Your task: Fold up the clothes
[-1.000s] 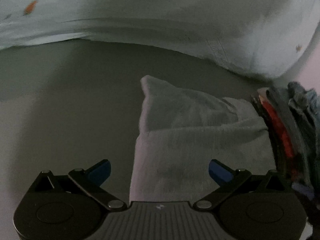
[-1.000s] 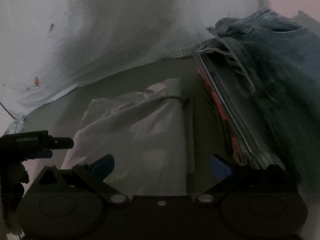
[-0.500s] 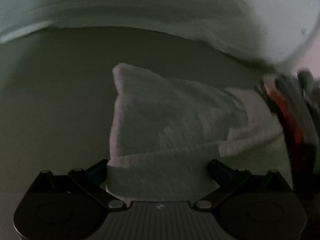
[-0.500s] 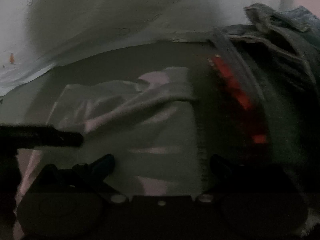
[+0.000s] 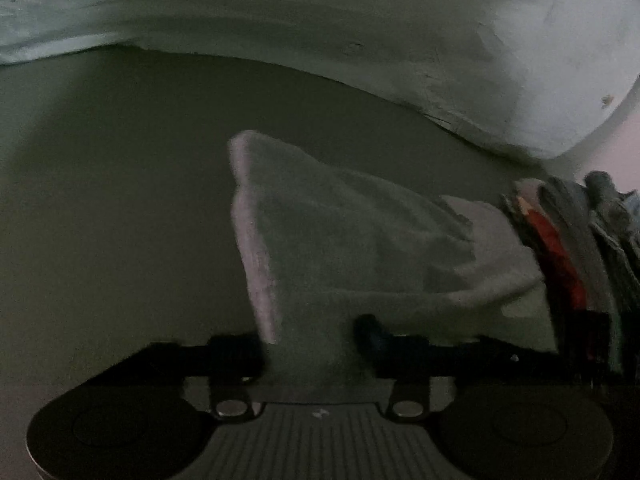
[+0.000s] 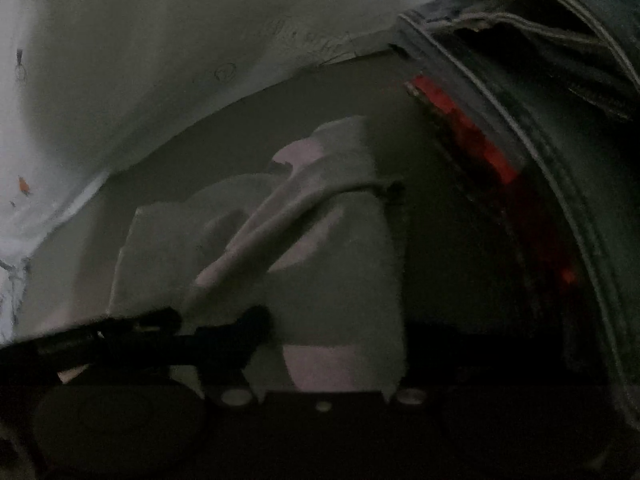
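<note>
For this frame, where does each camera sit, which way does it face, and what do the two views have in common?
Left wrist: on the left gripper, looking forward and low over the pale folded garment toward the light sheet; its own fingers pinch the garment's near edge.
Right wrist: on the right gripper, facing the same garment; its right finger is lost in shadow; the left gripper's tip enters at left.
Shared: the garment, the sheet, the stacked clothes at right.
</note>
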Available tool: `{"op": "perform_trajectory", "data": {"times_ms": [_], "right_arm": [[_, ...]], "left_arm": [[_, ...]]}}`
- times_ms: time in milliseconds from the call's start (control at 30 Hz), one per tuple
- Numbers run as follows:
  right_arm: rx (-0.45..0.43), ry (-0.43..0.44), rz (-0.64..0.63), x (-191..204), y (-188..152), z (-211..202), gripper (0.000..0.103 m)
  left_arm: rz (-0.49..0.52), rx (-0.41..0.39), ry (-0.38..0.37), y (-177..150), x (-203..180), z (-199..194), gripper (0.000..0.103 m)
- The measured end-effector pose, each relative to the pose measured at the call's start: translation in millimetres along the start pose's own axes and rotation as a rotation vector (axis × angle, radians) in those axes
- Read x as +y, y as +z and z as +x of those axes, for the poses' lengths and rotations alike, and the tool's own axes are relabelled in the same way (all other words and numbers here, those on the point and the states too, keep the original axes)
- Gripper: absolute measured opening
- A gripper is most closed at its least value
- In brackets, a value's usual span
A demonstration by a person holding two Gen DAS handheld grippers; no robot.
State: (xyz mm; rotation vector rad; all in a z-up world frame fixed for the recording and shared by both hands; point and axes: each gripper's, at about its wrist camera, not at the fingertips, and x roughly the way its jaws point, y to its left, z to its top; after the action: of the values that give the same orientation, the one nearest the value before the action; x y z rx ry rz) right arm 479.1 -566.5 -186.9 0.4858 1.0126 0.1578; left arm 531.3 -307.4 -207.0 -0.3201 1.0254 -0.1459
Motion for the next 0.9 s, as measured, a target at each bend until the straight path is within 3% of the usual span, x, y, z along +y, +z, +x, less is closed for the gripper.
{"op": "perform_trajectory", "data": {"times_ms": [33, 133, 367, 533, 633, 800, 867, 900], "right_arm": [[-0.006, 0.025, 0.029, -3, 1, -3, 0.036], [-0.032, 0.085, 0.079, -6, 2, -12, 0.021], [-0.123, 0.148, -0.001, 19, 0, -55, 0.019], [-0.269, 0.186, -0.071, 25, 18, -125, 0.019], [-0.367, 0.201, -0.115, 26, 33, -169, 0.019], [-0.543, 0.141, -0.190, 3, 67, -254, 0.019], [-0.576, 0.084, -0.205, -17, 82, -279, 0.019], [-0.592, 0.055, -0.212, -27, 90, -291, 0.020]], "left_arm": [[0.010, -0.005, 0.002, -2, -5, -3, 0.029], [0.036, -0.018, -0.025, 1, -18, -13, 0.025], [0.035, -0.101, -0.138, 8, -51, -69, 0.023], [0.109, -0.227, -0.201, 17, -88, -128, 0.023], [0.143, -0.317, -0.276, 25, -120, -164, 0.023], [0.185, -0.424, -0.449, 31, -184, -203, 0.023], [0.171, -0.424, -0.522, 31, -208, -203, 0.024], [0.169, -0.419, -0.524, 29, -218, -196, 0.027]]}}
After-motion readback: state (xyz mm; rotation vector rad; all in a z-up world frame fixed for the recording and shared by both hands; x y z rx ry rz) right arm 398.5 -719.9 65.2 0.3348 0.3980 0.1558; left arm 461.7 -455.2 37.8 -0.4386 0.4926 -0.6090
